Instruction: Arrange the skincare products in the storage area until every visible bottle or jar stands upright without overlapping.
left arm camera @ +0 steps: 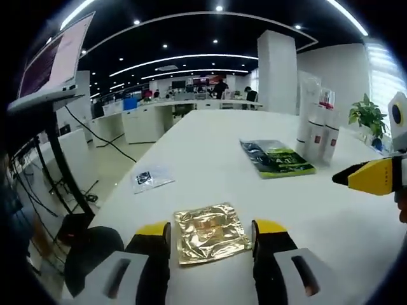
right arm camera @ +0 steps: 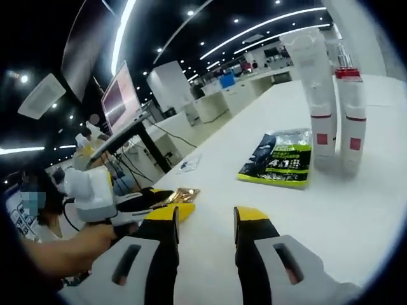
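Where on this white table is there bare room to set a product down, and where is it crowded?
Free: the wide stretch of table between the gold sachet and the green packet, and the far end beyond the packet. The small clear sachet sits near one edge. Crowded: the upright white bottles stand right behind the green packet.

1. In the left gripper view, a foil sachet (left arm camera: 210,232) lies on the bench (left arm camera: 210,159) at lower centre, between the two jaws of the left tool (left arm camera: 211,236).
2. A small clear packet (left arm camera: 151,178) lies up and left of it, near the bench's left edge.
3. A flat pouch (left arm camera: 276,159) lies right of centre; two tubes (left arm camera: 320,135) stand upright just to its right.
4. A potted plant (left arm camera: 367,115) sits further right, perhaps beyond the bench.
5. The right tool (left arm camera: 369,176) enters at the right edge.
6. A monitor (left arm camera: 54,60) stands at upper left, off the bench.
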